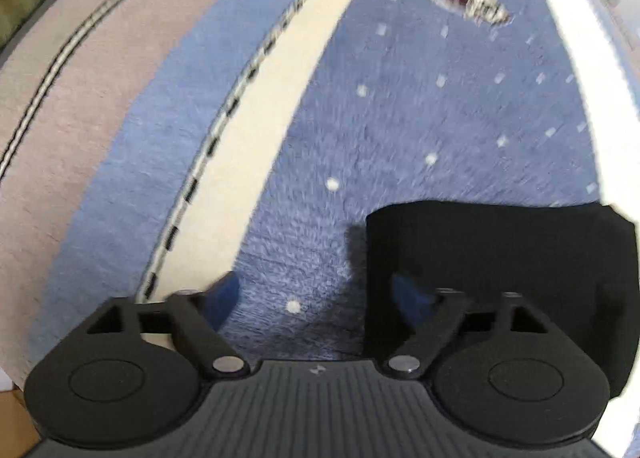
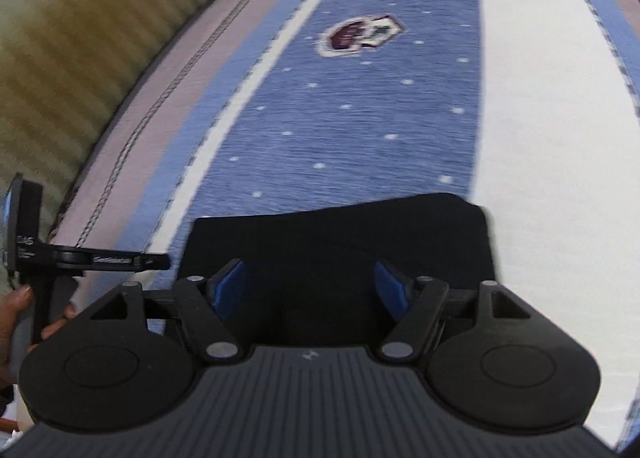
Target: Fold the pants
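Blue dotted rug [image 2: 360, 130] on the floor has the black pants [image 2: 340, 234] folded into a soft, light, floppy block, both the left tool [image 1: 316, 298] and right tool [image 2: 308, 282] open and empty, so I'd pinch a folded edge.

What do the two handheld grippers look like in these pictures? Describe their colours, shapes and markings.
The left gripper and right gripper look alike: a matte black ribbed body, two round black discs, silver pivot pins, angled black link arms and blue finger pads. A small pale logo marks each body.
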